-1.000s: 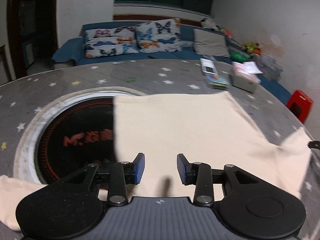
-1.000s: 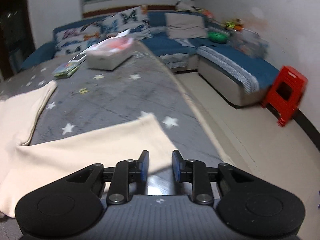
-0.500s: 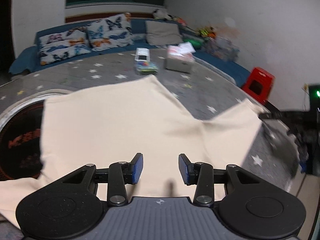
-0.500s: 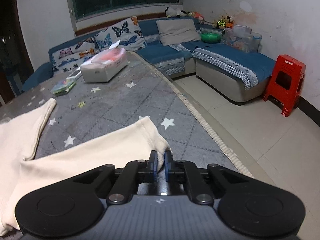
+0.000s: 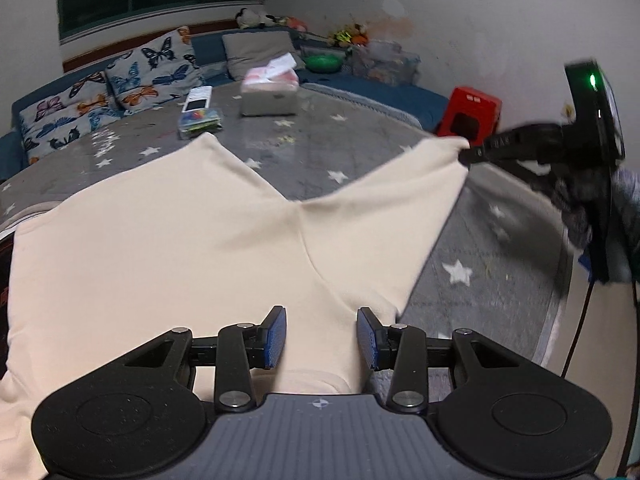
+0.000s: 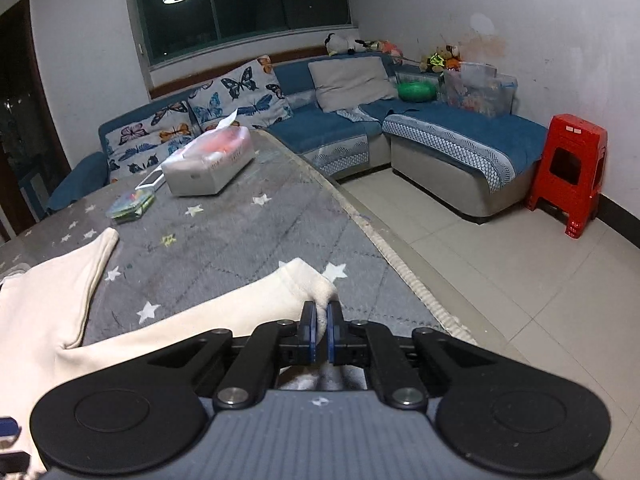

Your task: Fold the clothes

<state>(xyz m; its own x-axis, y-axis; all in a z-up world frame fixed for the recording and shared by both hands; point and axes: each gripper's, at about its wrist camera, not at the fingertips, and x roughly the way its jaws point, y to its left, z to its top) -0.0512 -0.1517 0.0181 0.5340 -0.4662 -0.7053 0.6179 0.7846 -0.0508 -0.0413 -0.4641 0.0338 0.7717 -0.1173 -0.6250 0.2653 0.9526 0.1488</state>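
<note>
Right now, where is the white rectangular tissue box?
The white tissue box sits at the far end of the grey star-patterned table cover, beyond the cream garment, beside a small colourful packet.

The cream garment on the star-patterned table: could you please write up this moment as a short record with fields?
garment: cream garment, spread flat on the grey star-patterned table cover
right gripper: right gripper shut on the end of one sleeve, near the table's edge
left gripper: left gripper open, over the garment's near edge, gripping nothing
also on table: tissue box, small packet
</note>
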